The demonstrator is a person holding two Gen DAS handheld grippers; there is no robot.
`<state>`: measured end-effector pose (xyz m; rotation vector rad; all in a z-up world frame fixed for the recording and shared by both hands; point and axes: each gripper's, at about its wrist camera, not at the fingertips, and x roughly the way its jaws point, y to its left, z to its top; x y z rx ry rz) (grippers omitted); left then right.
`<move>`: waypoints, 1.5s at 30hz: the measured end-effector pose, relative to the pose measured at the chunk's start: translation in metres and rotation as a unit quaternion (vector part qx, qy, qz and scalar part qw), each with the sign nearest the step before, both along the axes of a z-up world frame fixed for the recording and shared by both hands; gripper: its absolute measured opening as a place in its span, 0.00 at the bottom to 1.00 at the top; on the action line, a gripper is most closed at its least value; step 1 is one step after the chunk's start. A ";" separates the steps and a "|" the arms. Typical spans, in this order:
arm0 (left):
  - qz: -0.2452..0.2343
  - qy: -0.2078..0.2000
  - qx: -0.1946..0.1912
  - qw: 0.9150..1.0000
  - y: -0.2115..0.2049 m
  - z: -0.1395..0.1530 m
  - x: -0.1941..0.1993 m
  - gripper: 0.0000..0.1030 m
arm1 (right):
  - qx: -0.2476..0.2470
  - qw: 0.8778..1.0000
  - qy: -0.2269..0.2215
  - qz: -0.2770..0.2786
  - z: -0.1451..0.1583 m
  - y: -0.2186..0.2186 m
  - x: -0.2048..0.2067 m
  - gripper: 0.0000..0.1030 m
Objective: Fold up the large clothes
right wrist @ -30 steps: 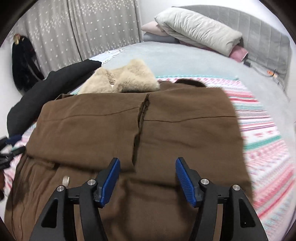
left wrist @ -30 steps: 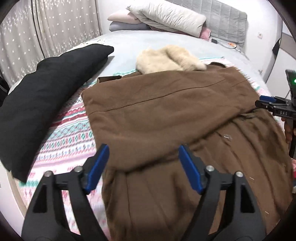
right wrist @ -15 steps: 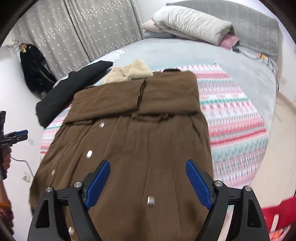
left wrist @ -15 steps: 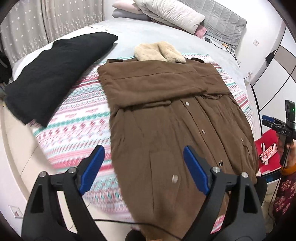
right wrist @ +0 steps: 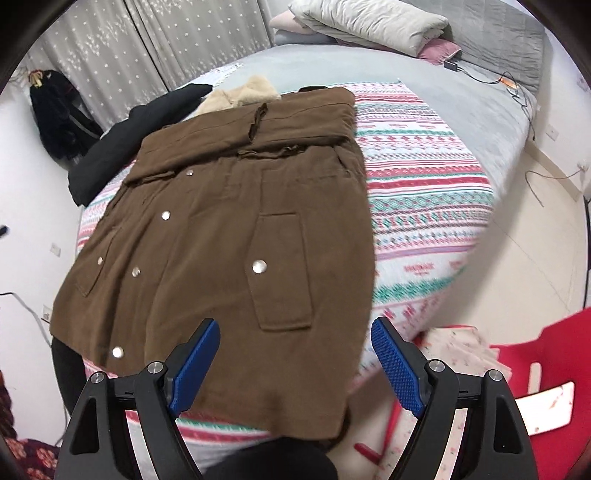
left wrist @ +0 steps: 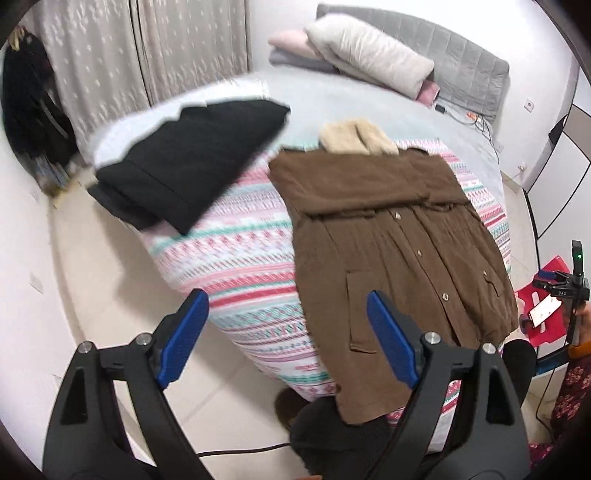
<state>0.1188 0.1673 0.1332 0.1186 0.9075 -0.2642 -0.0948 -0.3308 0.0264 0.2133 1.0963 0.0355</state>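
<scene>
Brown coat [left wrist: 388, 236] lies flat on the bed [left wrist: 332, 96], front up with snap buttons showing, on a striped patterned blanket [left wrist: 240, 266]; sleeves folded across the chest, hem hanging over the foot edge of the bed. Cream fur hood [left wrist: 354, 136] at the far end of coat. Left hand-held gripper [left wrist: 288, 339] held off the bed's foot-left corner, above the floor, blue pads wide apart, nothing between them. Right hand-held gripper [right wrist: 295, 365] over the coat hem near the pocket flap [right wrist: 282, 273], pads also spread apart, clamping nothing, not touching fabric as far as visible. Black garment [left wrist: 184, 162] on bed left of the coat, apart from it. Pillows [right wrist: 369, 22] stacked at headboard. Red stool [right wrist: 535, 362] on floor at right
</scene>
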 end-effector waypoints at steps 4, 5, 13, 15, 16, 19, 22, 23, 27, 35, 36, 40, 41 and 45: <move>-0.021 -0.015 -0.009 1.000 0.001 0.008 -0.018 0.97 | 0.011 1.000 -0.008 -0.005 0.006 -0.004 -0.011 0.83; -0.028 -0.010 -0.015 0.999 -0.001 0.003 -0.021 0.97 | 0.015 1.000 -0.007 -0.005 0.006 -0.004 -0.012 0.83; -0.057 0.132 -0.080 0.986 -0.036 -0.147 -0.020 0.97 | 0.046 0.999 0.027 -0.009 -0.034 -0.004 -0.010 0.83; -0.052 0.176 -0.098 0.978 -0.041 -0.185 -0.017 0.97 | 0.053 0.998 0.036 -0.015 -0.048 -0.006 -0.010 0.83; -0.048 0.190 -0.107 0.975 -0.044 -0.200 -0.018 0.96 | 0.059 0.997 0.046 -0.023 -0.059 -0.008 -0.010 0.83; -0.038 0.230 -0.138 0.963 -0.046 -0.238 -0.014 0.89 | 0.084 0.993 0.064 -0.042 -0.082 -0.017 -0.014 0.83; -0.052 0.261 -0.186 0.946 -0.048 -0.256 -0.010 0.82 | 0.124 0.988 0.067 -0.061 -0.099 -0.027 -0.019 0.83; -0.058 0.268 -0.199 0.941 -0.048 -0.260 -0.012 0.81 | 0.138 0.986 0.065 -0.065 -0.103 -0.029 -0.021 0.83; -0.068 0.273 -0.210 0.937 -0.057 -0.267 -0.017 0.78 | 0.191 0.976 0.063 -0.081 -0.124 -0.036 -0.024 0.83; -0.079 0.265 -0.232 0.933 -0.052 -0.245 -0.030 0.30 | 0.180 0.977 0.053 -0.099 -0.125 -0.022 -0.026 0.47; -0.081 0.262 -0.234 0.933 -0.054 -0.242 -0.031 0.28 | 0.178 0.978 0.047 -0.101 -0.121 -0.021 -0.029 0.35; -0.089 0.244 -0.234 0.937 -0.064 -0.231 -0.029 0.24 | 0.187 0.977 0.024 -0.096 -0.107 -0.022 -0.033 0.15; -0.090 0.239 -0.240 0.937 -0.065 -0.227 -0.026 0.24 | 0.189 0.977 0.015 -0.098 -0.102 -0.021 -0.034 0.14; -0.100 0.190 -0.265 0.940 -0.067 -0.198 -0.016 0.22 | 0.181 0.979 -0.026 -0.091 -0.075 -0.015 -0.032 0.11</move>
